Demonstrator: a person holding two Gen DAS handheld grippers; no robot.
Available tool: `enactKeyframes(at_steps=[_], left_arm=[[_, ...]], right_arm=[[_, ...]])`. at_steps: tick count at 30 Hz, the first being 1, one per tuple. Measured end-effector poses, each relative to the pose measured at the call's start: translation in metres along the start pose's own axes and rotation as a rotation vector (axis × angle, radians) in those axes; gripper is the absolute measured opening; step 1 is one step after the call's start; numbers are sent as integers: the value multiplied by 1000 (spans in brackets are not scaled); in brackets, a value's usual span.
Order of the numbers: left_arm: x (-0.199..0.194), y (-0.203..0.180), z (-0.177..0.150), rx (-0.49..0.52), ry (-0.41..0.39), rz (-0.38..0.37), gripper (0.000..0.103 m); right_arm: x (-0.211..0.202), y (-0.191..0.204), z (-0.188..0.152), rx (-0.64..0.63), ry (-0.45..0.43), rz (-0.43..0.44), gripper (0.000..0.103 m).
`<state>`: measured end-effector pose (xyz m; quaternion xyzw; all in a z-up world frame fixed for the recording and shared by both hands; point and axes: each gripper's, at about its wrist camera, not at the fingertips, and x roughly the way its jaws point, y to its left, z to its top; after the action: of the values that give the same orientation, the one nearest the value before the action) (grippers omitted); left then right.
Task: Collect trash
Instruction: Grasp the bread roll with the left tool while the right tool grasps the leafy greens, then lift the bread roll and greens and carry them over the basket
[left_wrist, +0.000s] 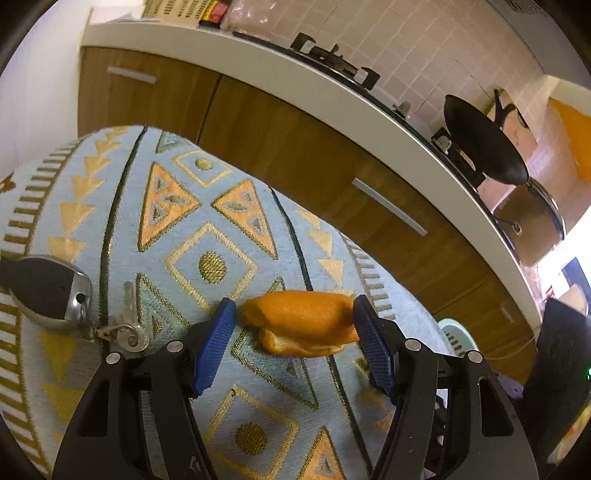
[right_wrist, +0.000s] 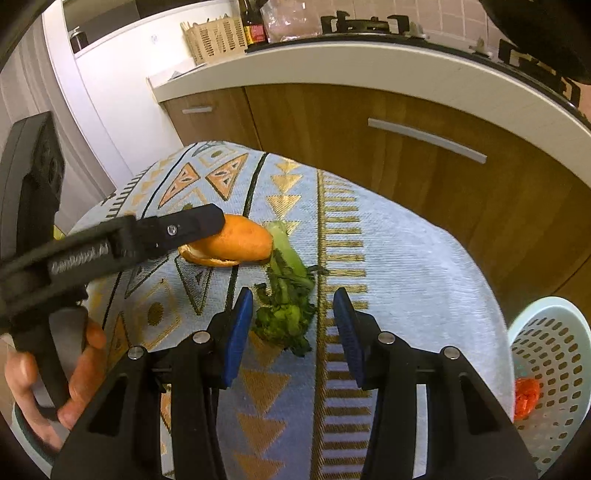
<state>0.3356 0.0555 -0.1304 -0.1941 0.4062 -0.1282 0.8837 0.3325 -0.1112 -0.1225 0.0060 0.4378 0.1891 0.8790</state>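
An orange peel (left_wrist: 303, 323) lies on the patterned tablecloth (left_wrist: 207, 229). My left gripper (left_wrist: 293, 325) is open with its blue pads on either side of the peel, the right pad touching its end. In the right wrist view the left gripper's finger (right_wrist: 184, 225) covers part of the peel (right_wrist: 236, 243). A wilted green vegetable scrap (right_wrist: 286, 295) lies just beyond my right gripper (right_wrist: 293, 317), which is open with its tips on either side of the scrap's near end.
A pale green perforated basket (right_wrist: 546, 373) stands at the table's right, holding a red scrap (right_wrist: 526, 397). A car key with a metal ring (left_wrist: 55, 295) lies on the cloth at left. Wooden cabinets (left_wrist: 295, 155) and a counter with a stove run behind.
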Motion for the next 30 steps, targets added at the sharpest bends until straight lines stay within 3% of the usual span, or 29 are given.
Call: enactKeyframes(at_steps=[3,6,8,9,13,17,24,30], left_arm=[[1,-4,-3,19,10,-4,60],[1,-7,-4,36,21,-6,57],[1,-10,-7,53,31,-1,52],[0,-13,-8,67,34,6,50],[-7,-22,-16,102,34,31,29],[-23,-28,-27,106,22,21,20],[-50,-32,-46,100,2,27,16],[-64,-40,-80,200,99,51,24]], right_arm=[[7,1,2,3,5,-12,39],[6,-1,2,5,-3,-16,21],[3,-5,1,20,-10,-9,18],[2,-6,0,27,-15,-11,17],[-10,-19,-6,75,-32,-9,17],[-26,-29,-12,104,-58,-4,17],[-49,-41,-24,132,-78,11,17],[-55,-42,-39,133,-71,27,17]])
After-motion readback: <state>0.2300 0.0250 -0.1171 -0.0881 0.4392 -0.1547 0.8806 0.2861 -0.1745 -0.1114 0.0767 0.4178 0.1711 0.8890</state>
